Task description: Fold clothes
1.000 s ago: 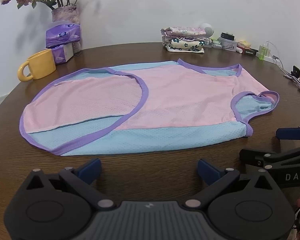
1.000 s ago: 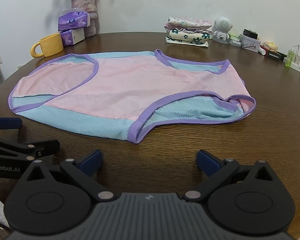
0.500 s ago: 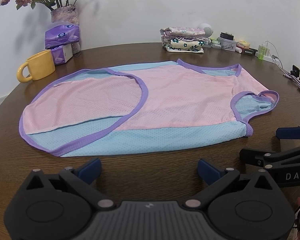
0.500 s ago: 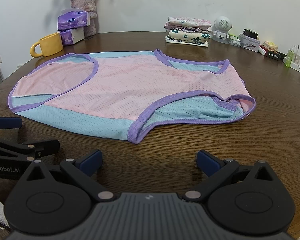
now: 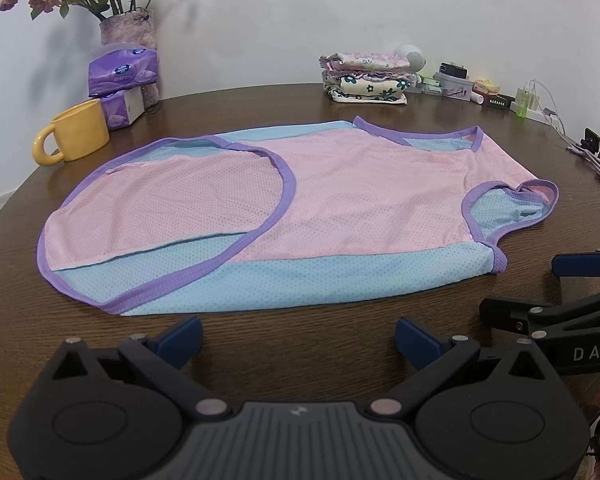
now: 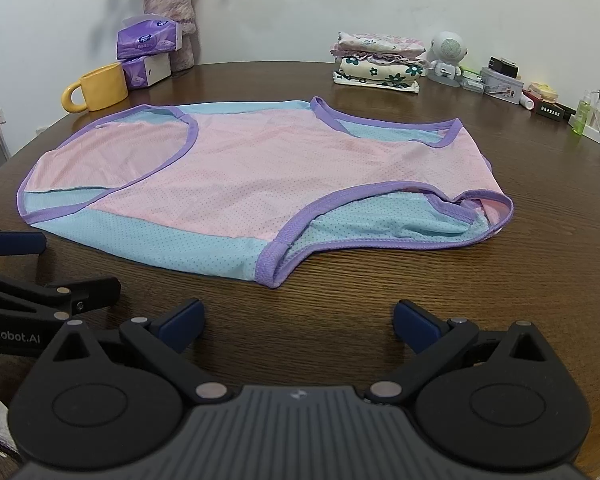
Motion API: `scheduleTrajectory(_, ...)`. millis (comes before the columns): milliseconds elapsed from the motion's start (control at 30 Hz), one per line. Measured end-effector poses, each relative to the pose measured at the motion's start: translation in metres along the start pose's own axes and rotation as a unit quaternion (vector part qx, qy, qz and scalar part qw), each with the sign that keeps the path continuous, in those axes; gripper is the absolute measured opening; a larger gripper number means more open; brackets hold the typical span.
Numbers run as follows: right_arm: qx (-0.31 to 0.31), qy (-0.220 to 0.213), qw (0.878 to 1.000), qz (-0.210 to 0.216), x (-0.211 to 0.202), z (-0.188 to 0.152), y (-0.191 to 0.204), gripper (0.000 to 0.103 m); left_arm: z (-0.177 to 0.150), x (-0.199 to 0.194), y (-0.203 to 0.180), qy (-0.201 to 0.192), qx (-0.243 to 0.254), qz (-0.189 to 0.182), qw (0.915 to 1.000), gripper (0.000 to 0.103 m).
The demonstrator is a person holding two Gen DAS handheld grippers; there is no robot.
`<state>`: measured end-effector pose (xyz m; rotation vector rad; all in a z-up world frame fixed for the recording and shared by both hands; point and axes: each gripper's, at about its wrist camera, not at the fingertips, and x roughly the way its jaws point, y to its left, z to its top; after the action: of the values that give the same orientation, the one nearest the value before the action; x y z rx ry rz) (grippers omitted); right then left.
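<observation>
On wood-grain table (image 5: 340, 340), perforated pink-blue mesh vest (image 5: 340, 200) — flat, purple-bound, left gripper (image 5: 298, 338), right gripper (image 6: 296, 326) — both released

a sleeveless mesh top (image 5: 340, 200) (image 6: 260, 168), pink with light blue side panels and purple binding, is spread flat on the table, lying sideways. its hem end is folded back over the body at the left. the neckline and armholes are seen at the right.

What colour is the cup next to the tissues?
The cup is yellow, seen best from the right wrist view.
</observation>
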<state>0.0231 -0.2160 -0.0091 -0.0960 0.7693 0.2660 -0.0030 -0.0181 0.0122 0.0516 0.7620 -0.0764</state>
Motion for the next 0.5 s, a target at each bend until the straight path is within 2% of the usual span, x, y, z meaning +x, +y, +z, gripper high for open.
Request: scheduleTrajectory(500, -0.035, 0.022, 0.999, 0.033, 0.0022, 0.0051, -0.0048, 0.102, 0.0054, 0.0026, 0.0046, 0.023, 0.014, -0.014, 0.9995, 0.103)
